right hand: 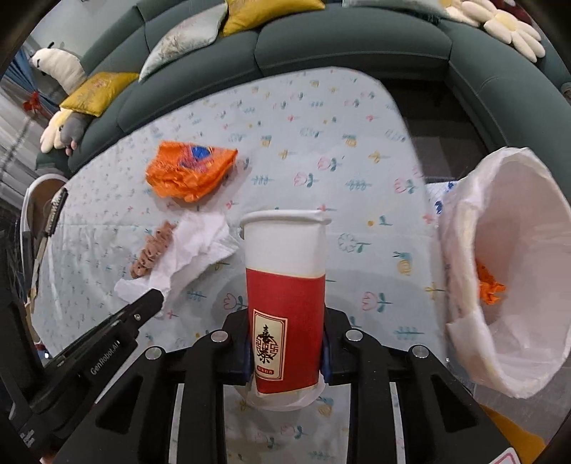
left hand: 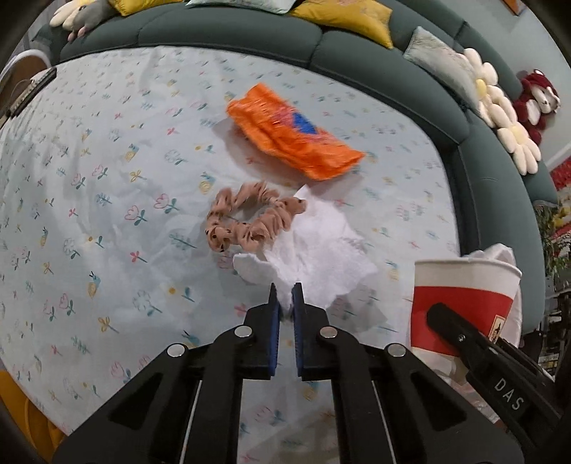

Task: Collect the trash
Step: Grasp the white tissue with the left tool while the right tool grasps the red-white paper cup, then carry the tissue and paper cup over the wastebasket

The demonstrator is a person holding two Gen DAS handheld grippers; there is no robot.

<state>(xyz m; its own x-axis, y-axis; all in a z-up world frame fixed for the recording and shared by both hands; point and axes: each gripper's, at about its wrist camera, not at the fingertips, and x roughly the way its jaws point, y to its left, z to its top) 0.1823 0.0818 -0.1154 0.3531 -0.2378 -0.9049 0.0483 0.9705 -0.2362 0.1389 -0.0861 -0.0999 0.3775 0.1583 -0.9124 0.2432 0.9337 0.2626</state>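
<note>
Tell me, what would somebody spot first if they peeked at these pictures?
Probably the tall red-and-white paper cup, front and centre, clamped in the right gripper. Next, the crinkled bright orange wrapper lying further back on the flowery sheet, and the crumpled white tissue pinched by the left gripper.

You've got a pink spotted fabric scrunchie (left hand: 249, 219) lying on the floral-print light blue sheet (left hand: 107, 160). Behind it: dark green padded sofa (left hand: 228, 30) with yellow satin cushions (right hand: 98, 89), daisy-shaped plush pillows (left hand: 499, 107), grey plush toy (right hand: 69, 130).
</note>
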